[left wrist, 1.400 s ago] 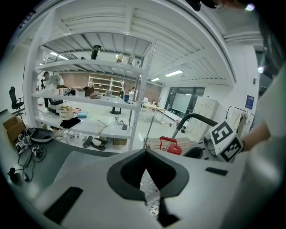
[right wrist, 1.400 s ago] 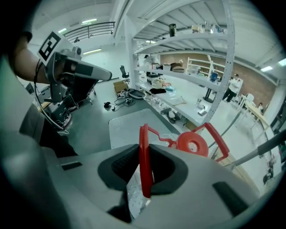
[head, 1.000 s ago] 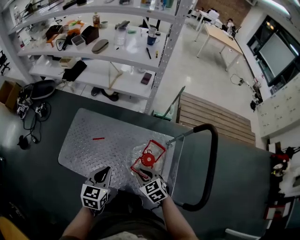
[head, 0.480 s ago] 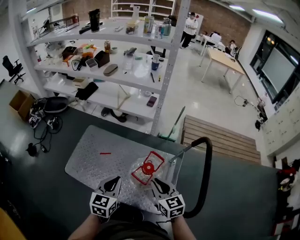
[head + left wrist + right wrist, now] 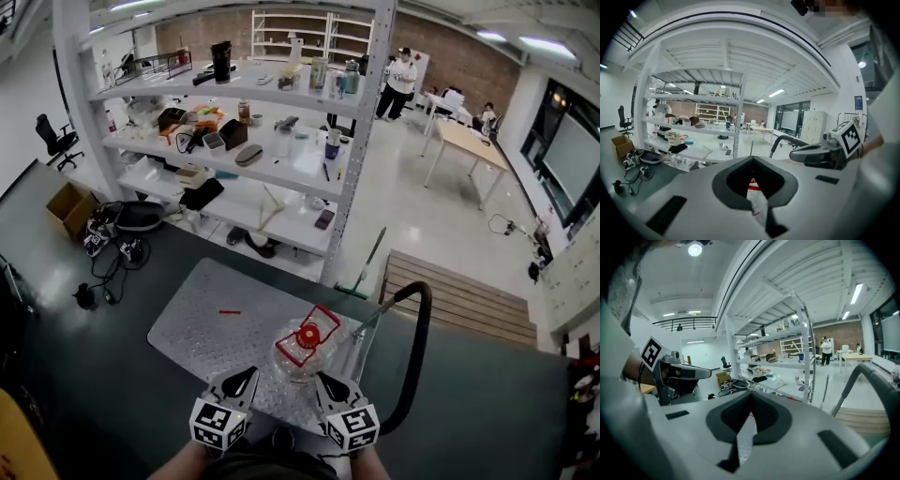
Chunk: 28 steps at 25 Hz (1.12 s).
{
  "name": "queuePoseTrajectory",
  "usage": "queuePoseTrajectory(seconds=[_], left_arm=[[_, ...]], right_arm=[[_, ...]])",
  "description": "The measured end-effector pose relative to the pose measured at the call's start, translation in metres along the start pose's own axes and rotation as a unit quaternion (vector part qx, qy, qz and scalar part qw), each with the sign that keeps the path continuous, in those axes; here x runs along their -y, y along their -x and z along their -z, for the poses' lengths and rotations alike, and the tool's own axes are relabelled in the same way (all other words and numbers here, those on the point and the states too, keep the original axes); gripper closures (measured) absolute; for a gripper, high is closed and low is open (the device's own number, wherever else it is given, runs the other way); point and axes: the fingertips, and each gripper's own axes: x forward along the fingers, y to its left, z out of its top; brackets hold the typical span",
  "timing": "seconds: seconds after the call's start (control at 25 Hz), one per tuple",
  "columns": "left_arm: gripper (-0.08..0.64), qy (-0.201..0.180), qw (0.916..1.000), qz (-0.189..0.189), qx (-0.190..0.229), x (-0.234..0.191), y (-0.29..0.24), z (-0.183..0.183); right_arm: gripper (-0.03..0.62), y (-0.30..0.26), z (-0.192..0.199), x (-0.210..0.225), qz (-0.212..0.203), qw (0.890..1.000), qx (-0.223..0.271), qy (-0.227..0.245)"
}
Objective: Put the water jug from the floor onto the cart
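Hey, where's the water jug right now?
In the head view, low centre, the water jug sits on the cart's metal deck, at its right end by the black handle.

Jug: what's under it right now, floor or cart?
The jug stands on the cart deck, near the handle, with its red cap on top. The plate directly beneath the jug is covered, and the deck hides the floor below.

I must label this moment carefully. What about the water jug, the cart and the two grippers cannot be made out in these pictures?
- water jug: left gripper view, a sliver only; the shut jaws cover the rest.
- cart wheels: head view, hidden under its deck.
- left gripper and right gripper: head view, the hands holding them are mostly cut off by the bottom edge.
- shelf items: head view, too small to name.
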Motion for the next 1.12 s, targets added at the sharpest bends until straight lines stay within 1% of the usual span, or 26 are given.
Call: queuePoseTrajectory(seconds=[0.16, 0.36, 0.6, 0.72, 0.92, 1.12], left_arm=[[0.552, 0.009, 0.9999, -0.006, 0.0, -0.01, 0.012, 0.009], [0.552, 0.018, 0.9998, -0.003, 0.001, -0.015, 0.047, 0.025], [0.552, 0.033, 0.9994, -0.001, -0.003, -0.023, 0.118, 0.054], [0.552, 0.036, 0.9993, -0.005, -0.006, -0.027, 0.16, 0.07], [0.552, 0.049, 0.9987, -0.01, 0.0, -0.029, 0.221, 0.092], [0.552, 0.038, 0.9992, 0.011, 0.011, -0.016, 0.266, 0.104]], right_arm=[[0.601, -0.006, 0.008, -0.017, -0.005, 1.0, -0.004, -0.004], [0.601, -0.005, 0.021, -0.059, -0.009, 1.0, -0.011, -0.006], [0.601, 0.012, 0.036, -0.129, -0.01, 1.0, -0.017, -0.016], [0.601, 0.027, 0.046, -0.167, -0.013, 1.0, -0.022, -0.008], [0.601, 0.057, 0.056, -0.219, 0.004, 1.0, -0.009, -0.013], [0.601, 0.09, 0.07, -0.26, 0.028, 0.999, -0.002, -0.019]])
